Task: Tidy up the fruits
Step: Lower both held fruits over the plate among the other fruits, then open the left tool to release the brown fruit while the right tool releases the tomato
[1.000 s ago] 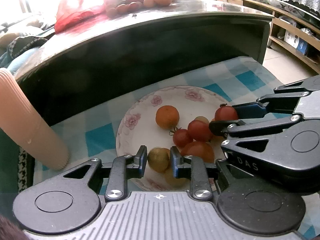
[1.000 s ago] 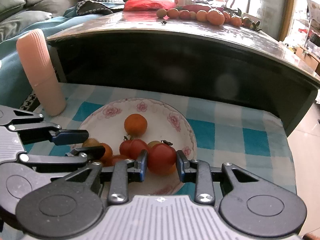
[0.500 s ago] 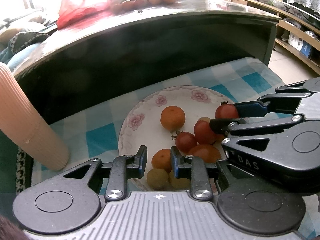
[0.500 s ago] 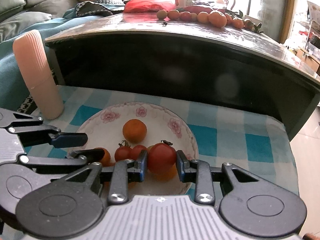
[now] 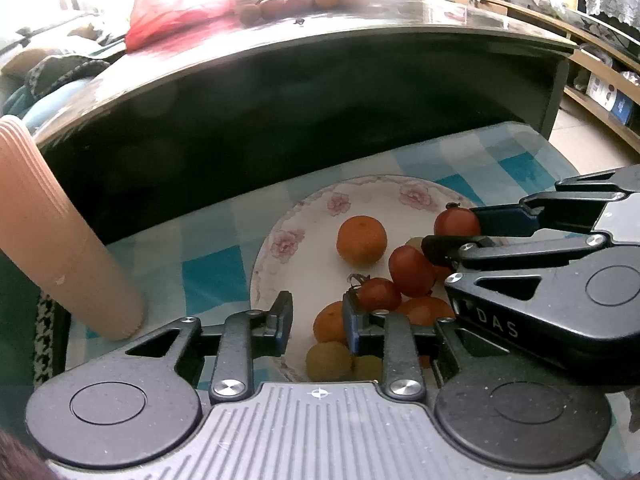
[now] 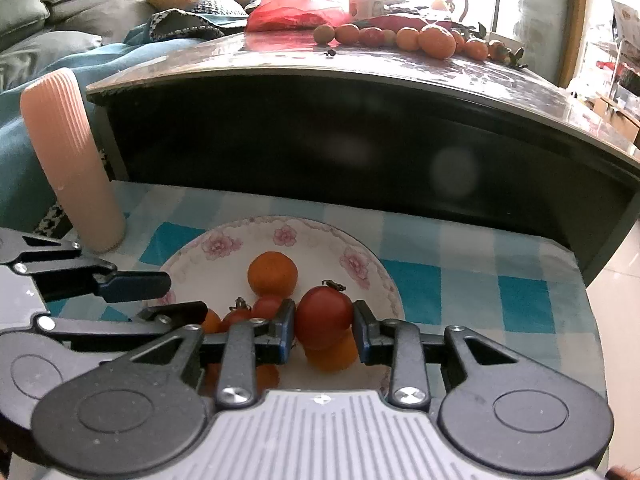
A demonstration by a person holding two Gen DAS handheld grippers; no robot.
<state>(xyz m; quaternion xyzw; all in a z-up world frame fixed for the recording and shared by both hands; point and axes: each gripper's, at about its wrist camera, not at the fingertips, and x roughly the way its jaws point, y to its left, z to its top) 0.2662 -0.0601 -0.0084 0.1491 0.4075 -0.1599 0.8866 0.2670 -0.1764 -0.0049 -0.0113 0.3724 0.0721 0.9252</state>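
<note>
A flowered plate (image 5: 304, 216) on the blue-checked cloth holds a tangerine (image 5: 362, 240), two small tomatoes (image 5: 412, 270), more orange fruit and a yellow-green fruit (image 5: 328, 360) near its close rim. My left gripper (image 5: 316, 320) hangs open over that rim with nothing between its fingers. My right gripper (image 6: 324, 324) is shut on a red tomato (image 6: 324, 314) above the plate (image 6: 224, 240). In the left wrist view the right gripper (image 5: 450, 230) comes in from the right, the tomato (image 5: 456, 220) at its tips. The right wrist view shows the left gripper (image 6: 188, 295) at lower left.
A pink ribbed cylinder (image 6: 68, 160) stands on the cloth left of the plate. Behind the plate rises a dark table (image 6: 360, 120) with a row of fruit (image 6: 400, 36) and a red bag (image 6: 296, 4) on top. A sofa lies far left.
The yellow-green fruit that sat between my left fingers now lies on the plate below them; the left gripper has drawn back. The right gripper has kept the tomato and risen slightly.
</note>
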